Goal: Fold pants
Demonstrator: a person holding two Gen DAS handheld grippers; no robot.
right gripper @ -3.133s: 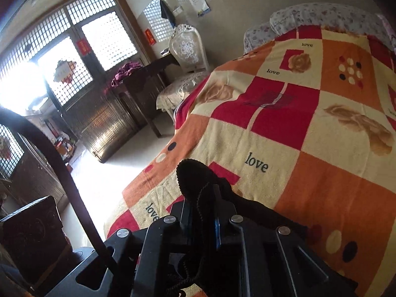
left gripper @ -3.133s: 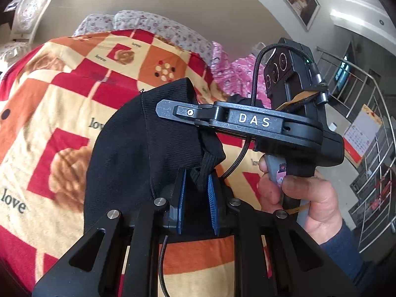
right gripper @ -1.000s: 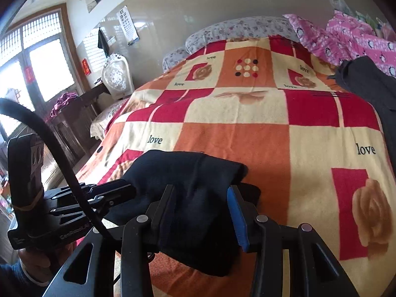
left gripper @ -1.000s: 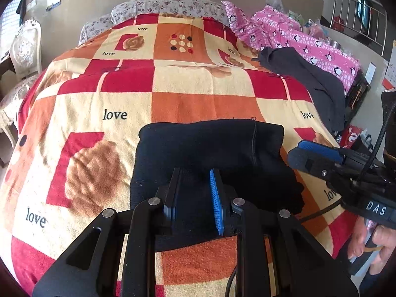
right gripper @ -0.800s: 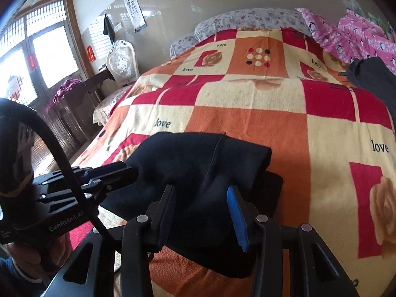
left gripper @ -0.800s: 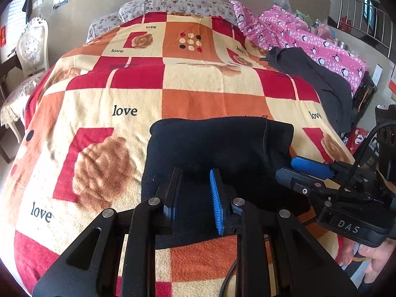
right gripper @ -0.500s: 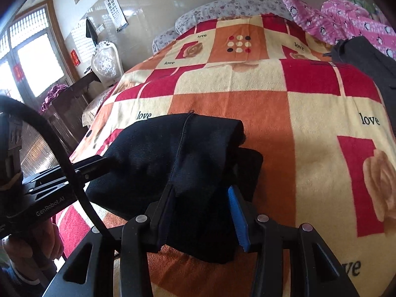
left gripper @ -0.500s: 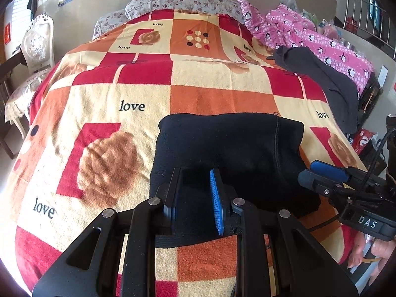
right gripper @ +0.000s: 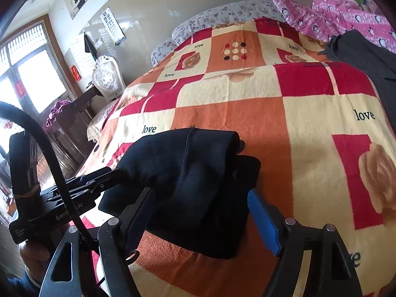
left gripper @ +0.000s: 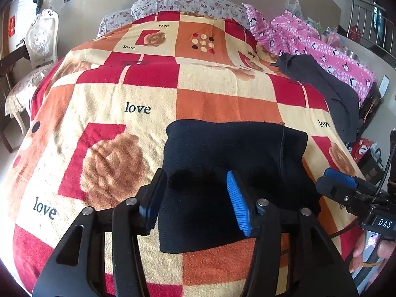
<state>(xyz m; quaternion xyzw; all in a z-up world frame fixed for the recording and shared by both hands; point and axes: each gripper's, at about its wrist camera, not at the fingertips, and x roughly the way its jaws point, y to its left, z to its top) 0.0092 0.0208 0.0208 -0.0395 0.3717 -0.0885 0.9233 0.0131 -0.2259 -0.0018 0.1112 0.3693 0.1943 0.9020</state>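
One pair of black pants (left gripper: 230, 163) lies folded into a thick packet on the checked blanket (left gripper: 118, 113), near its front edge, just right of the big rose printed there. A seam runs down the top layer, and in the right wrist view a lower layer pokes out to the right beneath it. Both tools have let go. The left gripper (left gripper: 195, 198) had its blue pads close together half a second ago; its jaws have just been opening, and now they stand apart with the near edge of the packet between them, unpinched. The right gripper (right gripper: 200, 212), nipping the cloth before, has likewise just been opening and straddles the packet's right end loosely. A grey garment (left gripper: 324, 84) lies at the blanket's right edge, well apart from the pants.
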